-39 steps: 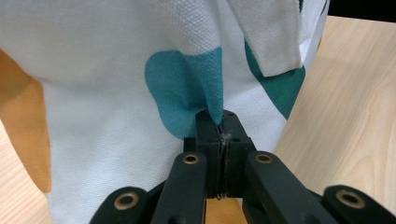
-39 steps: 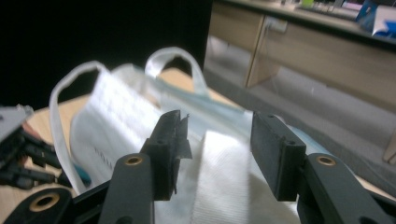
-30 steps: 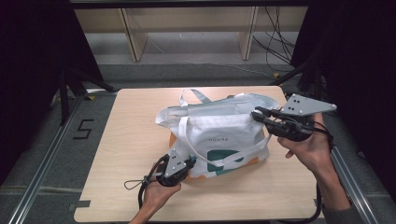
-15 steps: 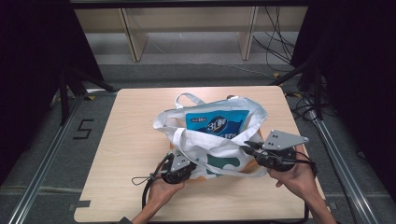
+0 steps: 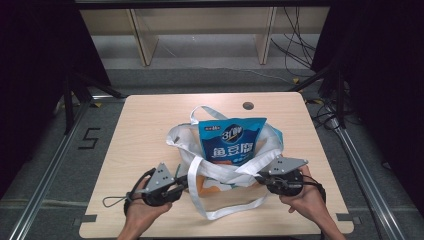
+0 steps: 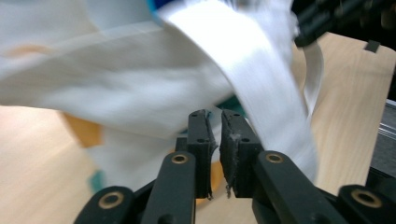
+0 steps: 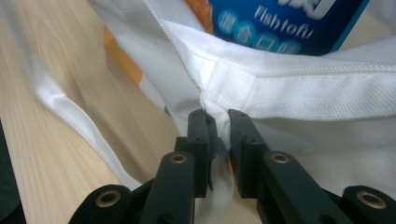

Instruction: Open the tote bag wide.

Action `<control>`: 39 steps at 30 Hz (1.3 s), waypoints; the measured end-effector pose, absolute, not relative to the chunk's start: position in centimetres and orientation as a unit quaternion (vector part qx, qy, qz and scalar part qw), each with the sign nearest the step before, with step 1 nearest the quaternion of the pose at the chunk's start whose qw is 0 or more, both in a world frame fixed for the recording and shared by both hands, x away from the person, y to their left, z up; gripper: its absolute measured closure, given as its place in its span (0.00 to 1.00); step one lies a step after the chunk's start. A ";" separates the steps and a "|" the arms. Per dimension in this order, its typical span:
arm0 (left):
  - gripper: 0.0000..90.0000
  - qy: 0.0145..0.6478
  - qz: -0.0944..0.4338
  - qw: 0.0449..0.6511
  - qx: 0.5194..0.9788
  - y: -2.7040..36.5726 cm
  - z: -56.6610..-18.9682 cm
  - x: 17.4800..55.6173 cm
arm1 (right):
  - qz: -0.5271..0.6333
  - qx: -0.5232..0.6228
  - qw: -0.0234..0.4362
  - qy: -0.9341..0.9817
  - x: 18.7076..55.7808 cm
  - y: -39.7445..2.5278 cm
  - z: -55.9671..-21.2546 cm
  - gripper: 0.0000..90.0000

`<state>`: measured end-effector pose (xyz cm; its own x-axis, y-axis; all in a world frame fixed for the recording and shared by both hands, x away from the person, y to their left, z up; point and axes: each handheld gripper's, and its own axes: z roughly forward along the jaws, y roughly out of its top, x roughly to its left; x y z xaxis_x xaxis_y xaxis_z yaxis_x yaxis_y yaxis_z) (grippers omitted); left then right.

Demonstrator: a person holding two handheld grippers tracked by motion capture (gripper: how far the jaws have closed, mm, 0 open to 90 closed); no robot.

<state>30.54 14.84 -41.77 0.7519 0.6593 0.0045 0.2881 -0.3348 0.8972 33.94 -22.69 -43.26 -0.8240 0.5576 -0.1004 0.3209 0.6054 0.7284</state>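
Observation:
A white tote bag [image 5: 181, 140] lies in the middle of the wooden table [image 5: 145, 125]. A blue fish-tofu snack packet [image 5: 232, 142] sits in its open mouth, with most of its face showing. My left gripper [image 5: 186, 181] is shut on the bag's near-left rim [image 6: 116, 79], beside a handle strap [image 6: 261, 84]. My right gripper [image 5: 260, 176] is shut on the near-right rim. In the right gripper view, white cloth [image 7: 303, 88] is pinched in the gripper [image 7: 218, 119], just under the packet [image 7: 280, 23]. One loose handle [image 5: 230, 212] trails toward the front edge.
A small round hole [image 5: 248, 105] is in the tabletop behind the bag. Bare wood lies to the left and right of the bag. Beyond the table stand wooden shelf legs [image 5: 140, 40] and cables [image 5: 295, 45] on the floor. Metal rails [image 5: 55, 170] flank the table.
My right gripper came from the bag's far right down to its near-right rim, close to me. The bag's mouth has been pulled open and the blue packet now shows. The left gripper barely shifted.

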 end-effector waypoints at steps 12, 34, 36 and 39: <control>0.98 0.291 0.228 0.533 0.761 13.1 -37.0 34.8 | 0.346 0.252 0.148 0.892 34.1 -22.5 -45.1 0.89; 0.90 0.317 0.169 0.446 0.820 11.3 -45.5 35.8 | 0.403 0.253 0.120 0.871 33.7 -23.0 -43.8 0.80; 0.85 0.314 0.196 0.474 0.799 12.3 -42.7 35.6 | 0.454 0.241 0.147 0.845 33.2 -23.7 -41.0 0.76; 0.80 0.318 0.226 0.485 0.783 13.3 -41.1 35.8 | 0.466 0.251 0.194 0.826 33.2 -24.4 -38.4 0.76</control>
